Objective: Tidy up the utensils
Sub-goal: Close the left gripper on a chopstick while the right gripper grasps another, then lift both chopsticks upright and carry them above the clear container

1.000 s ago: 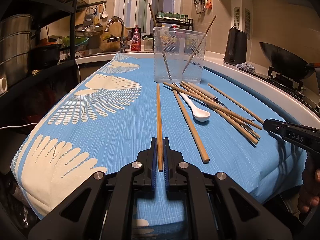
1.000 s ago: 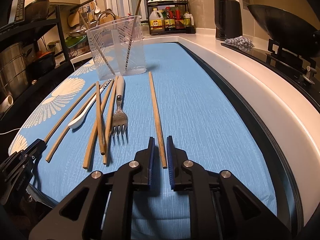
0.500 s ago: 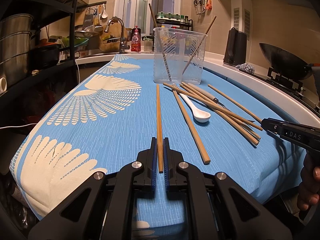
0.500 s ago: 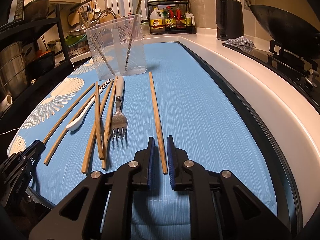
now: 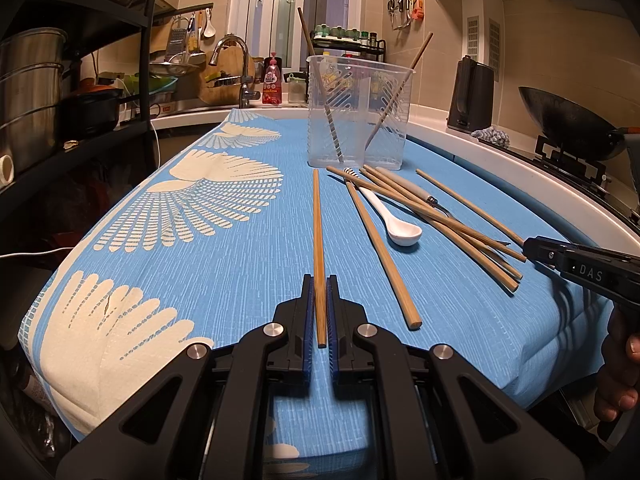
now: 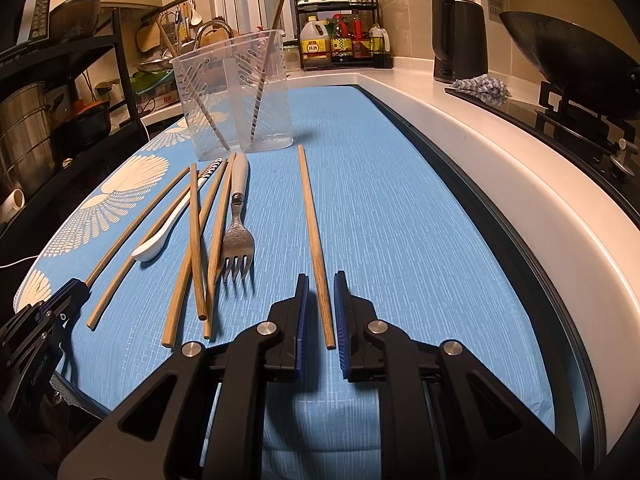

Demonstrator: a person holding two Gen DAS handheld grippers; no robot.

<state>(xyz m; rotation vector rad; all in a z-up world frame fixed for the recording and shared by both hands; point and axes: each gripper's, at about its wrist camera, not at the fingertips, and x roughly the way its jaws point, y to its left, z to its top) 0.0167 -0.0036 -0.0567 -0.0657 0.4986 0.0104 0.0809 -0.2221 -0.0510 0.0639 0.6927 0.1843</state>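
Note:
My left gripper [image 5: 319, 280] is shut on the near end of a wooden chopstick [image 5: 317, 220] that lies on the blue cloth [image 5: 200, 280], pointing at the clear plastic container [image 5: 358, 120]. My right gripper [image 6: 321, 280] stands narrowly open around the near end of another chopstick [image 6: 310, 208], with small gaps at both pads. Between the two lie several loose chopsticks [image 6: 194, 240], a white spoon [image 6: 160, 236] and a fork [image 6: 238, 236]. Two chopsticks lean inside the container [image 6: 236, 96]. The right gripper [image 5: 530, 246] shows at the cloth's right edge in the left wrist view.
A wok [image 5: 568, 120] sits on a stove at the right, behind the white counter rim [image 6: 520, 184]. A black kettle [image 5: 472, 96] stands at the back right. A sink tap [image 5: 236, 60] is at the back and a black shelf with metal pots [image 5: 32, 88] at the left.

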